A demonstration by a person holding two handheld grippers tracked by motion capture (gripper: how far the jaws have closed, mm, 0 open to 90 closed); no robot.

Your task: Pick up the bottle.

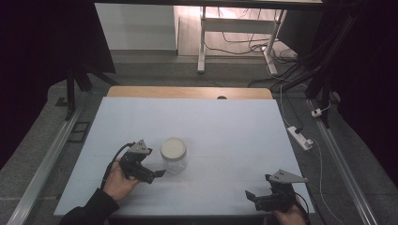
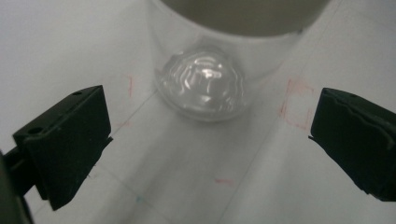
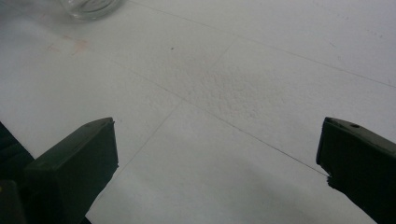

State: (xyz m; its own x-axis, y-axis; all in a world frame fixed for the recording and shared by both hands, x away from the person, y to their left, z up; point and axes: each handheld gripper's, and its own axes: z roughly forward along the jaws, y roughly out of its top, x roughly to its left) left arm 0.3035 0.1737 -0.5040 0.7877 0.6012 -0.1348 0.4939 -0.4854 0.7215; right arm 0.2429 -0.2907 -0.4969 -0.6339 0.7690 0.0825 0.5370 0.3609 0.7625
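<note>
- High view: my left gripper (image 1: 157, 173) sits at the near left of the white table sheet (image 1: 225, 126), its jaws spread and aimed at the glass jar (image 1: 173, 155) just to its right. The jar stands upright with its pale lid (image 1: 173, 147) on, close to the jaw tips but not between them yet. My right gripper (image 1: 253, 197) rests at the near right corner, well apart from the jar.
- Left gripper view: both jaws stand wide apart with nothing in them, and the jar's clear base (image 2: 201, 86) lies ahead, roughly centred in the gap, with its lid edge (image 2: 243, 16) at the top. To do this well, I judge I should push straight forward until the glass wall sits squarely between the pads, keep low enough to catch the body below the lid, then close slowly. Smooth glass may slip or skid if one jaw touches first, so I'd keep the jar centred.
- Right gripper view: these jaws are also spread and empty above bare sheet (image 3: 243, 93), and the jar's bottom (image 3: 91, 8) shows at the far left. I'd hold this hand clear until the jar is held steady, then bring it to the lid if that needs turning.
</note>
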